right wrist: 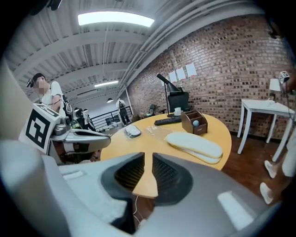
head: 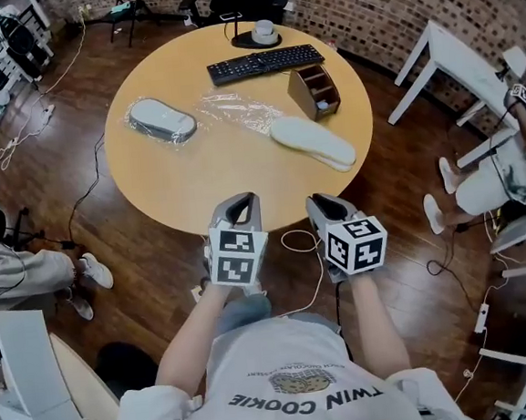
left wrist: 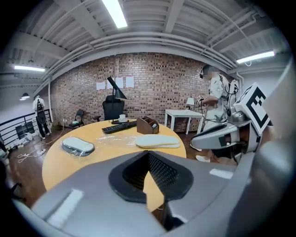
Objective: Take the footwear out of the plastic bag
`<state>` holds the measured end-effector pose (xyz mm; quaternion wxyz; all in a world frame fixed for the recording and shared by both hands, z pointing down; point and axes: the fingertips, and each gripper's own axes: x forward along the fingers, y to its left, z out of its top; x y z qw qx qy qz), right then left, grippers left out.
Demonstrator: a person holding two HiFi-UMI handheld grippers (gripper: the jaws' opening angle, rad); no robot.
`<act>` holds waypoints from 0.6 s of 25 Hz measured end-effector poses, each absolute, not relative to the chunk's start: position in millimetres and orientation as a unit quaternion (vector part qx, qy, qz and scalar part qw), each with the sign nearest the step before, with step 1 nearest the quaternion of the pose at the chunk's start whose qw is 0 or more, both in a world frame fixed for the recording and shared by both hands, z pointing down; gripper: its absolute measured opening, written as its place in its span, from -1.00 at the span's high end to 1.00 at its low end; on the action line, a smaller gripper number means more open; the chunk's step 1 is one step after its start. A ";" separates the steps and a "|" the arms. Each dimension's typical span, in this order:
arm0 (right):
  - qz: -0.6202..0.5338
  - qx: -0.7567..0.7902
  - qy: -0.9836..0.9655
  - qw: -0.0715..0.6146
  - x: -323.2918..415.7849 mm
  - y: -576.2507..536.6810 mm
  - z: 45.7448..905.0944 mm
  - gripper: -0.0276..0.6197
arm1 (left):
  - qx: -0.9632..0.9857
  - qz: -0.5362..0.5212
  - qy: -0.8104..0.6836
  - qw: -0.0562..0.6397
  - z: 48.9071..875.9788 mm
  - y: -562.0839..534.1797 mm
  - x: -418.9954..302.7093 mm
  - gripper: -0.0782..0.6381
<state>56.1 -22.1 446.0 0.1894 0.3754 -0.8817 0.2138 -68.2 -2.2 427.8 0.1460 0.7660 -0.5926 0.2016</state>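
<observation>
A person's left tongs [head: 241,202] are hovering just off the near edge of a round yellow wooden table [head: 196,178], closed on nothing. The right tongs [head: 323,201] beside them are standing slightly apart, empty. Farther on, flat cream footwear [head: 312,143] is lying bare on the table beside a crumpled clear plastic bag [head: 236,109]. To the left, grey footwear wrapped in clear plastic [head: 162,120] is resting.
</observation>
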 end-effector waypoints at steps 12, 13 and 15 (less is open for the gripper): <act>0.188 0.325 -0.908 0.189 130.1 103.4 423.1 0.78 | 0.751 0.169 -0.623 0.143 402.9 107.5 44.5 0.77; 0.187 0.323 -0.909 0.187 134.4 111.9 419.8 0.79 | 0.750 0.168 -0.623 0.143 399.5 116.6 52.4 0.77; 0.187 0.319 -0.911 0.183 139.9 128.9 414.0 0.82 | 0.749 0.164 -0.625 0.145 392.6 134.8 64.7 0.77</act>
